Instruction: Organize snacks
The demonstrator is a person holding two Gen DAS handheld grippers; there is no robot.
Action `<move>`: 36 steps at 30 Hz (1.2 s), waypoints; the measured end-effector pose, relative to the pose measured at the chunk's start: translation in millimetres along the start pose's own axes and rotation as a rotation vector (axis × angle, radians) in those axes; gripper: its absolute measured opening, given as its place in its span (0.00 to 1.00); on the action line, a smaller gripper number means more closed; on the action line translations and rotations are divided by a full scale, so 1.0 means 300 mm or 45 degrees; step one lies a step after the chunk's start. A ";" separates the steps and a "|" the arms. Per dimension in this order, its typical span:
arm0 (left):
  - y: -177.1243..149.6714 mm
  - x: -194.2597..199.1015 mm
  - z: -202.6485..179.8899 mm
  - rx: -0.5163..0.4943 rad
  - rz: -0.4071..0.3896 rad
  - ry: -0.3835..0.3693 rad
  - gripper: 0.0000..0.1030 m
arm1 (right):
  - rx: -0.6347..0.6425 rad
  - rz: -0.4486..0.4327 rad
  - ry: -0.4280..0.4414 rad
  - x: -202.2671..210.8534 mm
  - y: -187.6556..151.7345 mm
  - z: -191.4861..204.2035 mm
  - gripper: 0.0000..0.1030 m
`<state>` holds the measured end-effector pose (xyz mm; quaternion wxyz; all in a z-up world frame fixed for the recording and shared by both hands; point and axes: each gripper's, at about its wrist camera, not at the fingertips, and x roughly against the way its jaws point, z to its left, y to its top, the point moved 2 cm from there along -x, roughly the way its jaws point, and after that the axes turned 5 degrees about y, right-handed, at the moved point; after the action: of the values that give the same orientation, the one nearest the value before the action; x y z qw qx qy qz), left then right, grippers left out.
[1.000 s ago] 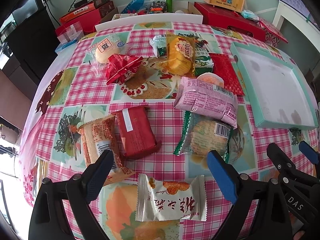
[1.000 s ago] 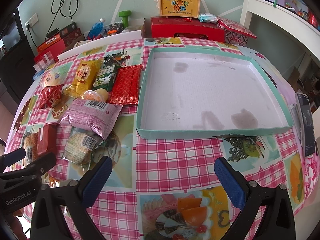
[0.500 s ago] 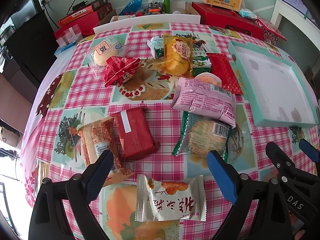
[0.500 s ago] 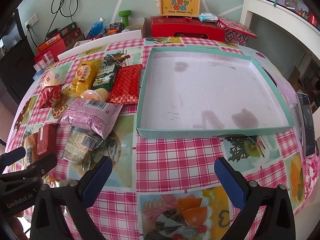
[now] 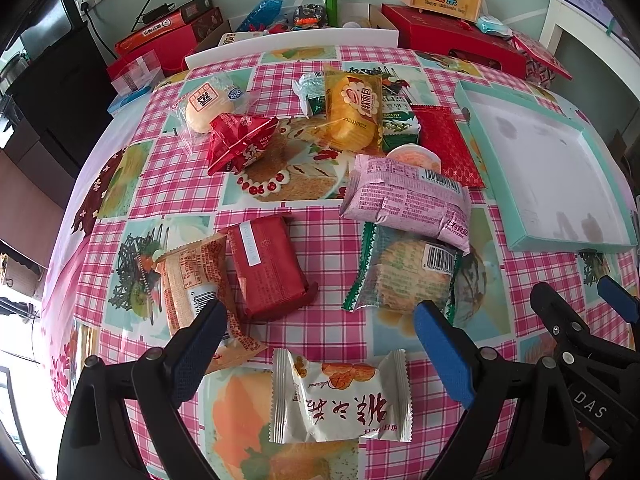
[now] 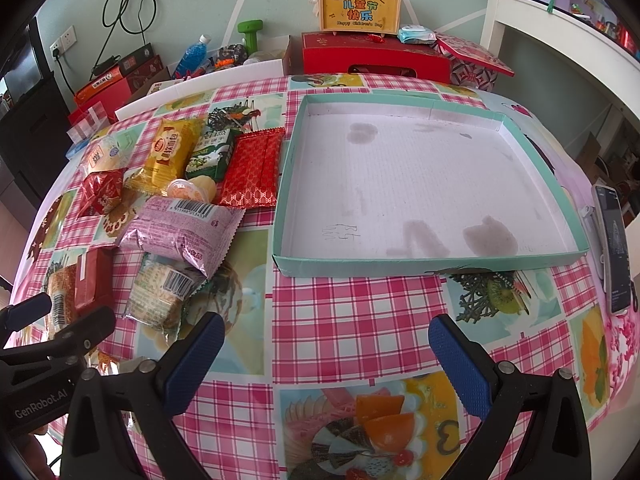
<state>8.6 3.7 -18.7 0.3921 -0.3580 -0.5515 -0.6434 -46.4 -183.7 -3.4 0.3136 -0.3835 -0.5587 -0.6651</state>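
Several wrapped snacks lie on the checked tablecloth. A white packet with red characters (image 5: pixel 340 400) rests between and just below my left gripper's (image 5: pixel 320 344) open fingers. Beyond it lie a dark red packet (image 5: pixel 268 268), an orange packet (image 5: pixel 192 284), a green-edged biscuit packet (image 5: pixel 404 276), a pink packet (image 5: pixel 404 200) and a yellow packet (image 5: pixel 352 112). The shallow teal tray (image 6: pixel 424 265) stands empty at the right. My right gripper (image 6: pixel 326 354) hovers open over bare cloth in front of the tray, holding nothing.
A phone (image 6: pixel 614 248) lies at the table's right edge. Red gift boxes (image 6: pixel 376 58), a yellow handled box (image 6: pixel 360 8), a blue bottle (image 6: pixel 192 54) and a green dumbbell (image 6: pixel 250 34) crowd the space behind the table. A white shelf (image 6: pixel 560 36) stands at the right.
The left gripper has crept slightly forward and its view tilted a little. The right gripper has barely moved. No snack has shifted.
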 end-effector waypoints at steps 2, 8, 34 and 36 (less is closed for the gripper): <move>-0.001 0.001 -0.002 -0.001 -0.001 0.000 0.92 | 0.000 0.000 0.000 0.000 0.000 0.000 1.00; -0.001 0.001 -0.003 0.000 -0.001 0.001 0.92 | 0.000 0.001 0.000 -0.001 -0.001 0.000 1.00; -0.003 0.001 -0.013 -0.005 -0.004 0.004 0.92 | 0.000 0.003 0.000 0.000 -0.001 -0.001 1.00; -0.003 0.001 -0.014 -0.004 -0.005 0.004 0.92 | 0.000 0.003 0.000 0.002 0.000 -0.002 1.00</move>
<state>7.6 -0.5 -19.5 0.3910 -0.3566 -0.5506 -0.6456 -46.8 -184.1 -2.8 0.3144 -0.3841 -0.5582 -0.6649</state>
